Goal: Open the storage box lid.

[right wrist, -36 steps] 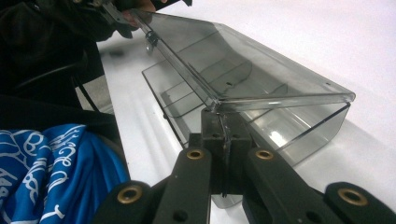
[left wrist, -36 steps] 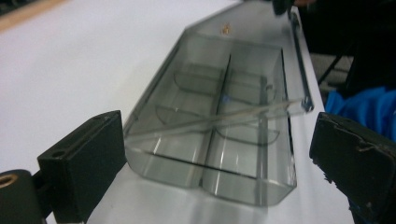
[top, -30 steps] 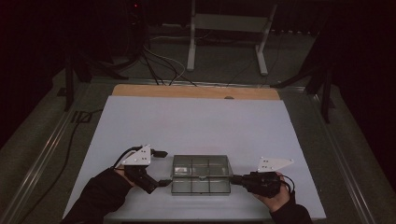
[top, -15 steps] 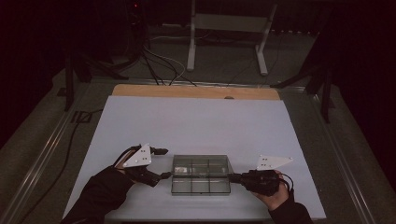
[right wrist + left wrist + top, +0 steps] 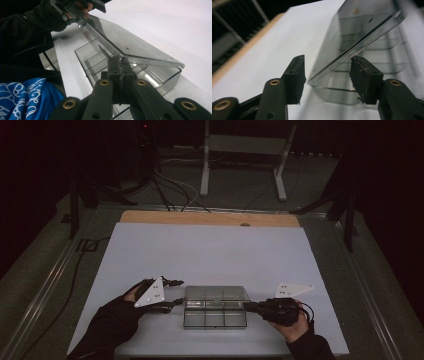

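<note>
Lifting the lid (image 5: 130,47) of the clear compartment box (image 5: 215,306), lower centre of the high view on the bench (image 5: 210,250): right gripper (image 5: 250,306) jaws clenched on the lid edge, left gripper (image 5: 327,77) jaws closing around the opposite edge, not yet pressing; next, clamping and raising evenly

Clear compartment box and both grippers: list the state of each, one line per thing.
Clear compartment box: resting on the white table cover, compartments look empty.
Lid: partly raised, tilted, not shut.
Left gripper: jaws have just been closing, lid's edge between them, pads not pressing it.
Right gripper: shut on the lid's edge.
</note>
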Demonstrator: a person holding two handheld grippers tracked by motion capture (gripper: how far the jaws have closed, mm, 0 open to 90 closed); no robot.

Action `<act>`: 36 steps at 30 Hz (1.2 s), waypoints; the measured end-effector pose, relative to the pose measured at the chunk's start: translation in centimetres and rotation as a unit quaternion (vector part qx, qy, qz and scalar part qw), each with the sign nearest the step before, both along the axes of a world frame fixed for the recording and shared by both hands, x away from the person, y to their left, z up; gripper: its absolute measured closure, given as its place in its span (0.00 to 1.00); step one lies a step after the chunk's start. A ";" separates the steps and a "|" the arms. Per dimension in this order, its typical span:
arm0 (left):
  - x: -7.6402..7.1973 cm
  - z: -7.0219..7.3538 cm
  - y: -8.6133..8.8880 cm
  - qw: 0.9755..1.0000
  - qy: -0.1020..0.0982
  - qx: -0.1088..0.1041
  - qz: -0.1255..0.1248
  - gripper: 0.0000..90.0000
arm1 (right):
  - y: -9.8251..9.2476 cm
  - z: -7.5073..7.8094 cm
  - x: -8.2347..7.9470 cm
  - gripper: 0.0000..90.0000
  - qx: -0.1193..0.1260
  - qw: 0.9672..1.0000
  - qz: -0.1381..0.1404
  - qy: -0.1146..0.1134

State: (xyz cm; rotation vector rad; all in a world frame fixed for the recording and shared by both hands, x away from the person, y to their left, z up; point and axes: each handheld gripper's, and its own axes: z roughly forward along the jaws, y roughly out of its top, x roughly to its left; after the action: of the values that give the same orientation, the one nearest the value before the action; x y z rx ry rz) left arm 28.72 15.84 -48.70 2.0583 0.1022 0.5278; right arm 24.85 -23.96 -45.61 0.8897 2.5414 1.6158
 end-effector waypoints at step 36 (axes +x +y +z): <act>1.1 -0.6 -0.6 1.000 -0.012 0.017 -0.023 0.89 | -0.8 -0.2 0.4 1.00 0.003 1.000 -0.005 0.003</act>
State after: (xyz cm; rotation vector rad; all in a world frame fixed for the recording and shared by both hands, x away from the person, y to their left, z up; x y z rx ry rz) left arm 29.84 15.27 -49.34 2.0810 0.0313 0.5276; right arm 25.20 -24.72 -45.78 0.9078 2.5328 1.6208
